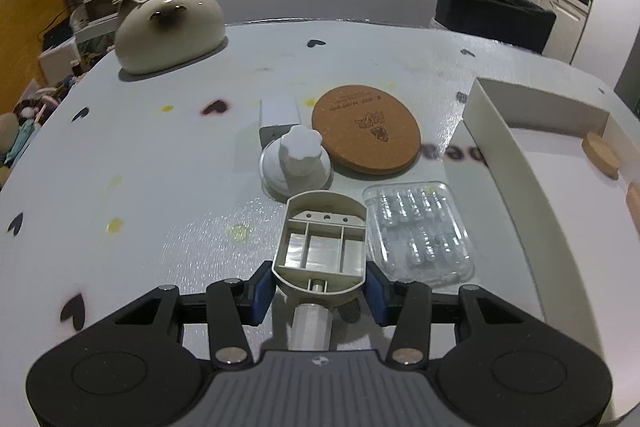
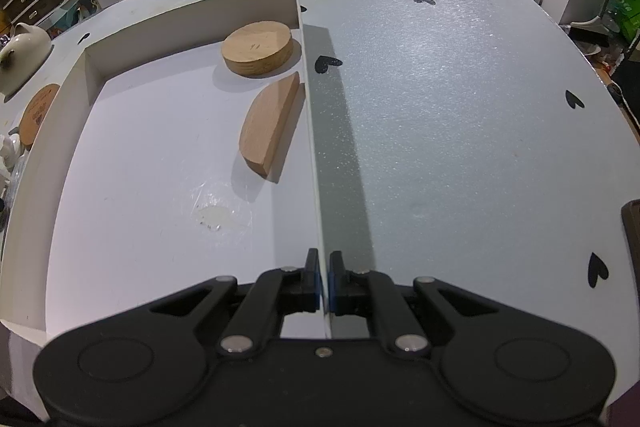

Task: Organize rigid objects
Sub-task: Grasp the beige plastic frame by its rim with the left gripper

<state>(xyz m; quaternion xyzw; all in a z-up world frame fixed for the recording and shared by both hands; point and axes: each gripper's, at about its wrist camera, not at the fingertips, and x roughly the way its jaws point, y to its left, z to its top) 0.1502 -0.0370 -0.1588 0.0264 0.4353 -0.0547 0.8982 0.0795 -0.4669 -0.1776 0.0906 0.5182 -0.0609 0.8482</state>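
Left wrist view: my left tongs [image 1: 319, 291] pinch a cream plastic caster housing [image 1: 322, 241], open side up, the blue pads pressed on its two flanks and its grey stem pointing back toward the camera. Just right of it lies a clear blister pack of small metal parts [image 1: 418, 229]. Beyond stand a white knobbed suction cup [image 1: 297, 161], a white charger block [image 1: 279, 117] behind that, and a round cork coaster [image 1: 366, 129] touching neither. Far left sits a cat-shaped ceramic pot [image 1: 170, 29] on the heart-printed table [image 1: 160, 167].

Right wrist view: my right tongs [image 2: 324, 281] are pressed together on the thin right wall of the white cardboard tray [image 2: 316, 155]. Inside, near that wall, lie a wooden half-disc [image 2: 270, 125] and, farther off, a wooden disc [image 2: 256, 47].
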